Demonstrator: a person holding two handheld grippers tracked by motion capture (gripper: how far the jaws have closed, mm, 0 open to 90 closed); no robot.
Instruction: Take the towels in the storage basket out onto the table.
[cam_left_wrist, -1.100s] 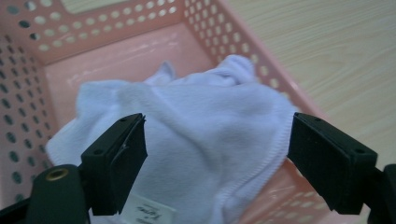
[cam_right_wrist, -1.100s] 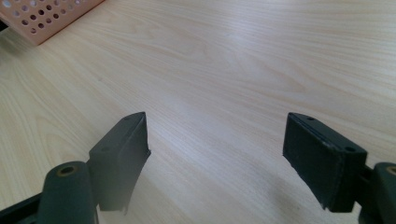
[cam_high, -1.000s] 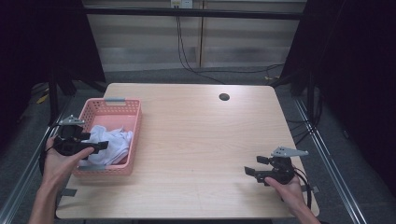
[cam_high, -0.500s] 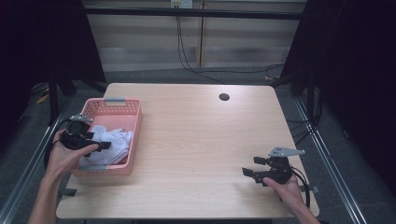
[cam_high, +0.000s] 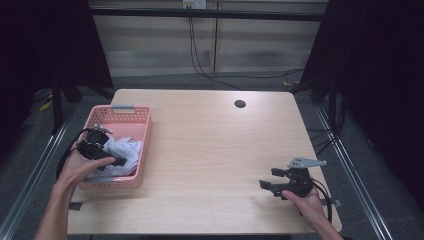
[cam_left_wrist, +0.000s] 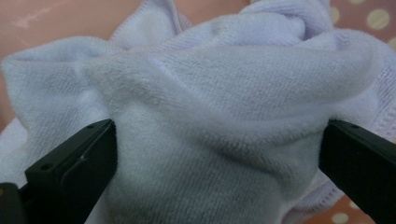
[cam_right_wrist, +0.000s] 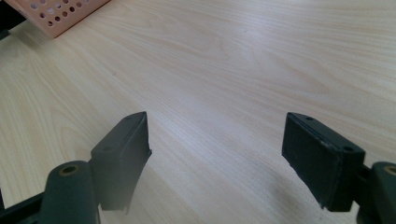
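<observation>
Left gripper (cam_high: 119, 161) is spread wide around the white towel (cam_left_wrist: 224, 116) in the pink basket (cam_high: 142, 150) at 9 o'clock, jaws just opened further, not clamped yet. Right gripper (cam_high: 267, 184) waits open over the worktop (cam_high: 210, 150). Grab and lift-out still to do.

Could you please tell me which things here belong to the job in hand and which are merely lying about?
In the job:
- white towel, bunched between the open left tongs, whose jaws have just been opening
- pink basket that holds it

Lying about:
- right tongs, open over bare table
- dark round hole near the table's far edge
</observation>
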